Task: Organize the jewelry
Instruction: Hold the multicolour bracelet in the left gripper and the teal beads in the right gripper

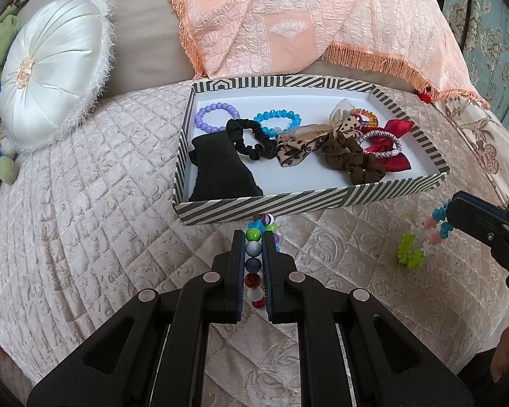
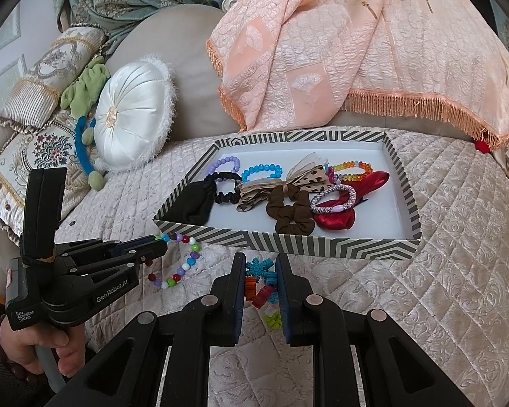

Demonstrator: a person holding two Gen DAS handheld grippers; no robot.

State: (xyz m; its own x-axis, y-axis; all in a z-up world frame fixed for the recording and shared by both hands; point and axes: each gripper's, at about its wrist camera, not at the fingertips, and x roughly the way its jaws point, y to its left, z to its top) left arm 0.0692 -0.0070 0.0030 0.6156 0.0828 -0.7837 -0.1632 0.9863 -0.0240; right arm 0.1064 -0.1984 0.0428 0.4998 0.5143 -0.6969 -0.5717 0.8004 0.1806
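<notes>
Your left gripper is clamped on a multicoloured bead bracelet, the beads pinched in a row between its pads. Your right gripper is closed on a snowflake bracelet of chunky plastic pieces. Both grippers sit over the quilted cover, just short of the near wall of the striped tray.

In the tray, nearest you: a black cloth at the left corner, a brown scrunchie and a red bow with a pink-and-white band lying on it. Mid-tray are a black scrunchie and a leopard-print bow. Along the far wall lie a purple bead bracelet, a blue one and an orange one.

Beyond the tray hangs a peach fringed throw; a white round cushion sits far left.
</notes>
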